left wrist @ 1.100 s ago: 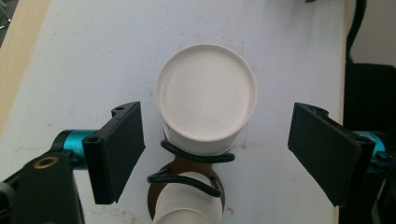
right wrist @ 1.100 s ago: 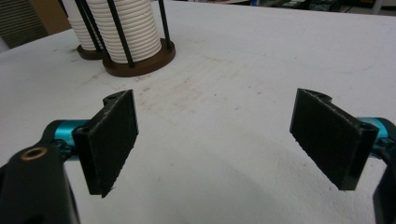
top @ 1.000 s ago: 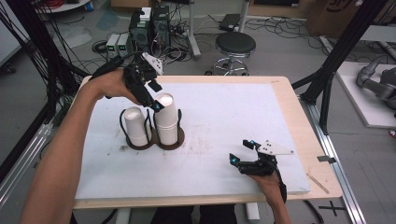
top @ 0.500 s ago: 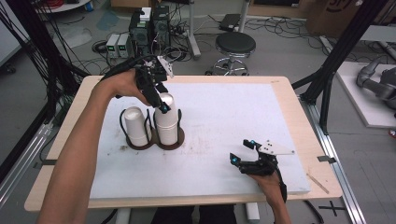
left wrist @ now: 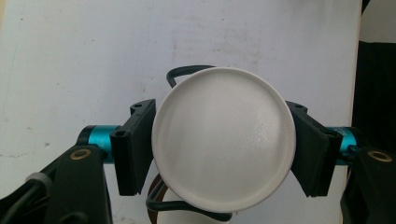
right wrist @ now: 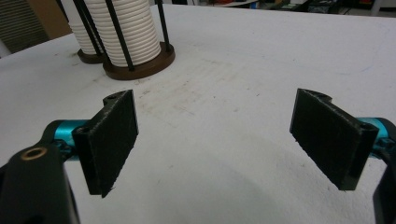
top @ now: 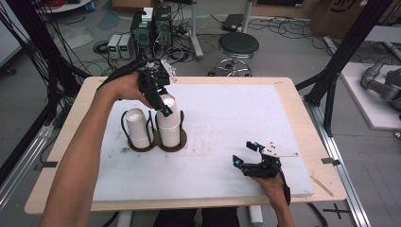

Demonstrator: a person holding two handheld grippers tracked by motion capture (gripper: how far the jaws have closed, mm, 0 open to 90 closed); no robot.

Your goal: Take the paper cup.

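Two stacks of white cups stand side by side in a dark holder with two round bases and thin black wire uprights, on the left half of the table (top: 288,94); the right-hand stack (top: 169,124) is the taller, the left-hand stack (top: 137,127) just beside it is lower. The left tongs (top: 159,100) reach down from above onto the taller stack — their jaws have just been closing, and in the left gripper view the two black pads (left wrist: 134,148) press on either side of the round upturned bottom of the top cup (left wrist: 224,140). The right tongs (top: 246,152) rest at the near right of the table, well apart from the stacks; their jaws stand wide apart with nothing between them, the bare sheet showing in the gap in the right gripper view.

The table is pale wood covered by one large white sheet (top: 227,123), scuffed and smudged near the holder; beyond its far edge lie a grey floor, one black round stool (top: 238,45), tangled cables and a few equipment boxes (top: 151,28).
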